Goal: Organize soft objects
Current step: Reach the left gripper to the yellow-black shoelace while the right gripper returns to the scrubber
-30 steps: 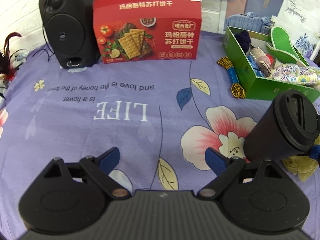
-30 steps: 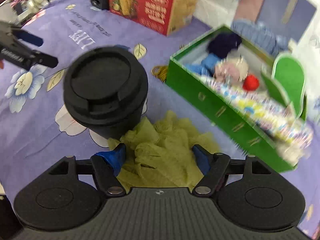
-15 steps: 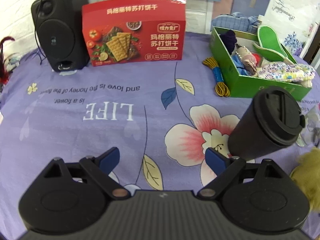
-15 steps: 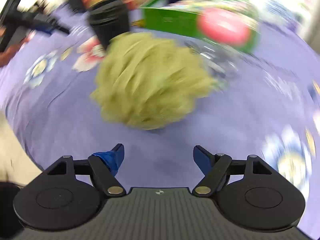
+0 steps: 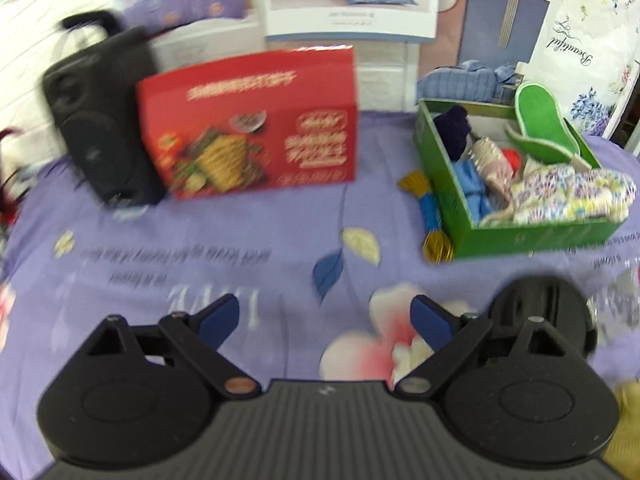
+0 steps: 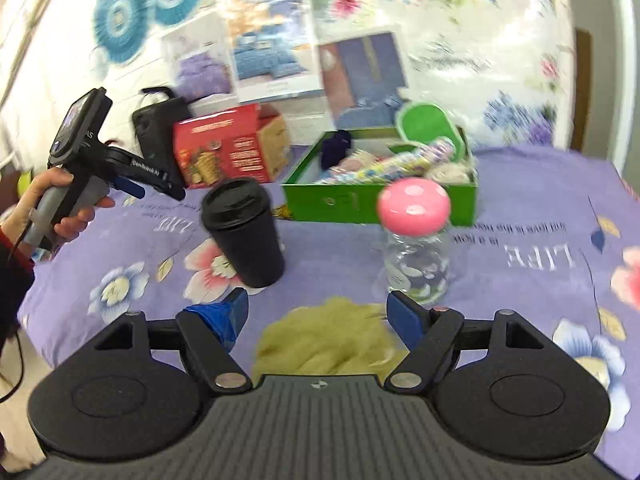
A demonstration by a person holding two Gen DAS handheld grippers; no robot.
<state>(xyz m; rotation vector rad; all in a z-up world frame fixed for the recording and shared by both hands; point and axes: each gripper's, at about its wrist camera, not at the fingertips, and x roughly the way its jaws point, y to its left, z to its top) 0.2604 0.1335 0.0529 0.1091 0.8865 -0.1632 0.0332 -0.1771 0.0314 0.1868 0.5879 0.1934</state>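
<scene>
A yellow-green fluffy soft object (image 6: pixel 324 336) lies on the purple floral cloth, just below and between the open fingers of my right gripper (image 6: pixel 318 314); I cannot tell if they touch it. Its edge shows at the lower right of the left wrist view (image 5: pixel 626 420). A green box (image 5: pixel 516 236) at the right back holds several soft things, among them a floral cloth (image 5: pixel 572 196) and a green slipper (image 5: pixel 544 124); it also shows in the right wrist view (image 6: pixel 360 200). My left gripper (image 5: pixel 324 316) is open and empty above the cloth, held at the left (image 6: pixel 132 180).
A black lidded cup (image 6: pixel 244 232) stands left of the fluffy object and shows behind my left gripper's right finger (image 5: pixel 540 312). A clear jar with a pink mushroom lid (image 6: pixel 414 240) stands right of it. A red cracker box (image 5: pixel 256 128), a black speaker (image 5: pixel 100 120) and a yellow-blue cord (image 5: pixel 430 216) lie further back.
My right gripper has pulled back and levelled out; the fluffy object now sits low between its fingers. My left gripper has lifted and tilted up, so the cup is now behind its right finger.
</scene>
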